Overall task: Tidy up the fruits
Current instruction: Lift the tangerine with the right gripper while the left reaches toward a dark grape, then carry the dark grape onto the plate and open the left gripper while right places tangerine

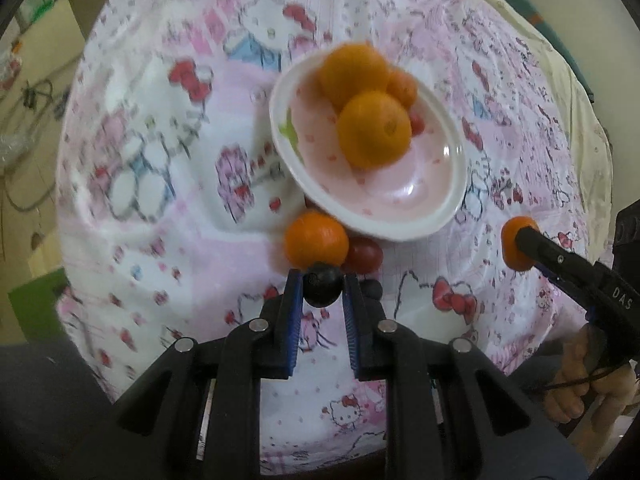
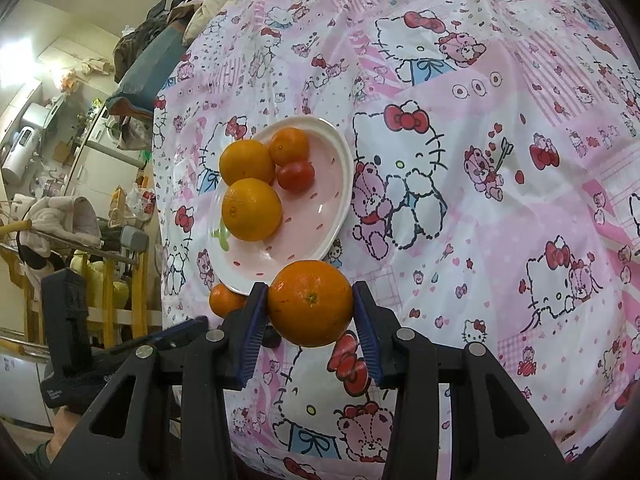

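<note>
A pink-and-white plate (image 1: 436, 216) (image 2: 340, 184) sits on the patterned cloth. It holds two large oranges (image 1: 374, 134) (image 2: 251, 209), a smaller orange (image 2: 289, 146) and a red tomato (image 2: 296, 176). My left gripper (image 1: 322, 286) is shut on a dark round fruit (image 1: 322, 290) just in front of the plate. An orange (image 1: 316, 242), a red tomato (image 1: 362, 256) and another dark fruit (image 1: 373, 290) lie on the cloth beside it. My right gripper (image 2: 310, 306) is shut on an orange (image 2: 310, 304) (image 1: 516, 250) near the plate's rim.
The Hello Kitty cloth (image 2: 500, 200) covers the whole table. The table edge drops off at the left of the right wrist view, with household clutter and a yellow rack (image 2: 108, 280) beyond. The person's hand (image 1: 592, 384) holds the right gripper.
</note>
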Available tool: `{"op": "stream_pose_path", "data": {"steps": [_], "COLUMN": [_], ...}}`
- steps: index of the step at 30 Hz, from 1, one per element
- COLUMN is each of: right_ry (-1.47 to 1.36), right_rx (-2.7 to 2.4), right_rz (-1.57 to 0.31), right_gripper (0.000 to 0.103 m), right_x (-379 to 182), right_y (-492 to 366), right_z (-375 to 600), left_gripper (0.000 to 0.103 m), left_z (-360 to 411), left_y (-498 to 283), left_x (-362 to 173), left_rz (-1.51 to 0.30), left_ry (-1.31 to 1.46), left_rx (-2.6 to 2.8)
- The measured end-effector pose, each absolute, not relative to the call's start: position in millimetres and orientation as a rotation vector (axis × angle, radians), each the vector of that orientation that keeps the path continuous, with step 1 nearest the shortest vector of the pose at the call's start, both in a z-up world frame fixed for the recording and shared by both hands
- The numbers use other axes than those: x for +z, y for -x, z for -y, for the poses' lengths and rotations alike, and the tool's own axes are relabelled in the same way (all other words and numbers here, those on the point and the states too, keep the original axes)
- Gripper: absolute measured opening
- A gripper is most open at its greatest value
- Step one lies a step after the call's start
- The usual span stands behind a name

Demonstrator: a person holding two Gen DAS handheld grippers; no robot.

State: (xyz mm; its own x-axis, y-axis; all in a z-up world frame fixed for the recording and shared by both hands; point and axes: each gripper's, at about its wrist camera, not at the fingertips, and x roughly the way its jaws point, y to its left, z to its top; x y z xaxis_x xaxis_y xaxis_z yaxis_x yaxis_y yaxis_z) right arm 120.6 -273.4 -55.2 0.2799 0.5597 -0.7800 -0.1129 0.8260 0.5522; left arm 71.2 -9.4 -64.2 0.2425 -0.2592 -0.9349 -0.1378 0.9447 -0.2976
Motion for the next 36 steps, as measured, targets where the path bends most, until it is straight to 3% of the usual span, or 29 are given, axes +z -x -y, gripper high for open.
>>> {"op": "stream_pose_path", "data": {"steps": [17,36], "right_ry": [-0.372,-0.274], "right_rx": [0.488,0.5], "right_rz": [-1.176,-1.263], "right_gripper": [0.044,0.044], "right_x": [-36,-77], "right_y": [-176,-244], "right_z": [268,222], "left_gripper": [0.016,0.017], "left_z": [-7,-2], "left_y": [-138,-193], "left_x": [-48,-82], "left_rz": [-1.293,-1.321], "left_ry": [0.25,0.275], "left_rx": [-0.053,-0.048]}}
